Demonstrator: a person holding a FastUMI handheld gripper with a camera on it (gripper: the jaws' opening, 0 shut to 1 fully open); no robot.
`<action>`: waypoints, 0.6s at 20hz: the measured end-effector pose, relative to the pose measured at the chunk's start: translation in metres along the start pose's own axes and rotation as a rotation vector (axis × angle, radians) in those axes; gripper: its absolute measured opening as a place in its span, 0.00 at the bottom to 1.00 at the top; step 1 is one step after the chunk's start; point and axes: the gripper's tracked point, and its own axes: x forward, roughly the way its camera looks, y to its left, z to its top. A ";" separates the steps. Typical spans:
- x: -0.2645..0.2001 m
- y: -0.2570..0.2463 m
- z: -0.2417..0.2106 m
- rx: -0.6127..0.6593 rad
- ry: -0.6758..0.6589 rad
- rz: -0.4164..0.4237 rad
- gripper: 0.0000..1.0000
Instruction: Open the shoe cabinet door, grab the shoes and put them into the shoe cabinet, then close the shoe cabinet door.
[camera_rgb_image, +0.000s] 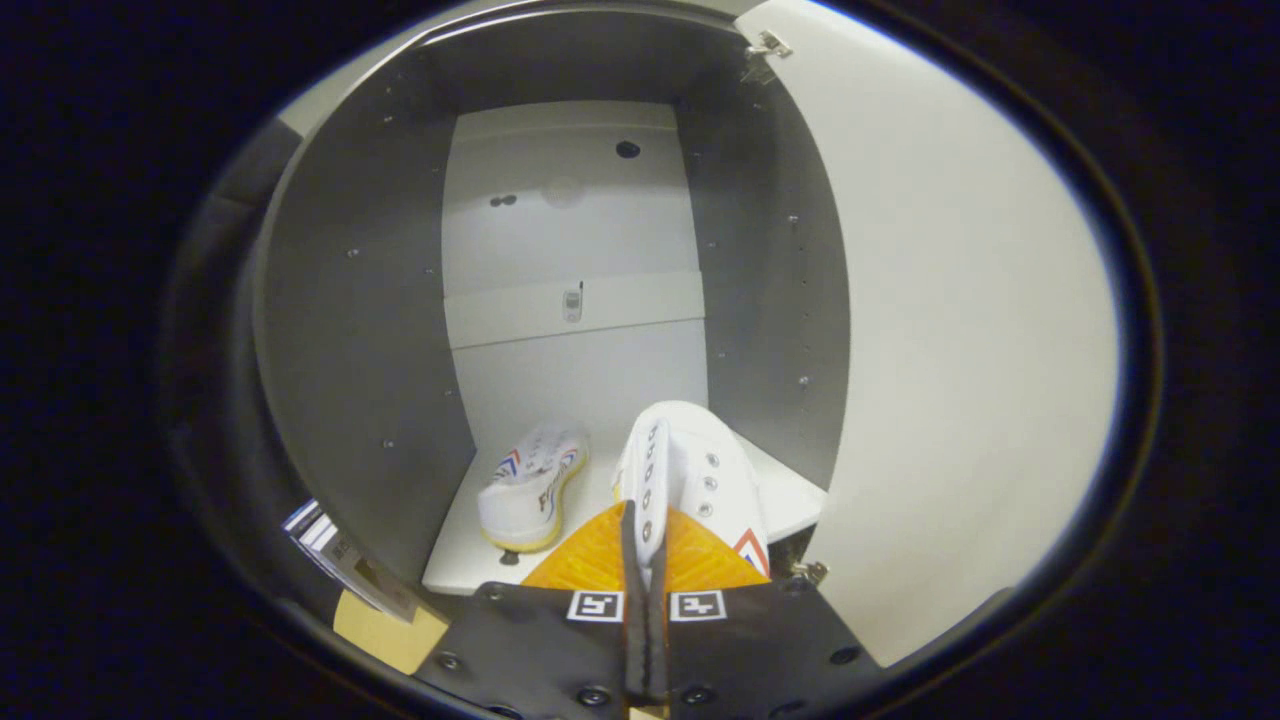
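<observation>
Orange fingers (600, 560) of the hand-held gripper (645, 545) sit nearly together, pinching the collar of a white canvas shoe (695, 475). Shoe shows metal eyelets and a red-blue triangle mark; its toe points into the shoe cabinet (350, 350), over the bottom shelf (460, 560). Second shoe (530, 490), same make, lies on that shelf left of the held one. Cabinet door (960, 330) stands open to the right, hinges (768, 45) visible.
</observation>
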 end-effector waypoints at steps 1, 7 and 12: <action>0.015 0.002 0.008 -0.006 -0.002 0.008 0.03; 0.101 0.012 0.027 -0.038 0.042 0.047 0.03; 0.155 0.009 0.019 -0.050 0.101 0.047 0.03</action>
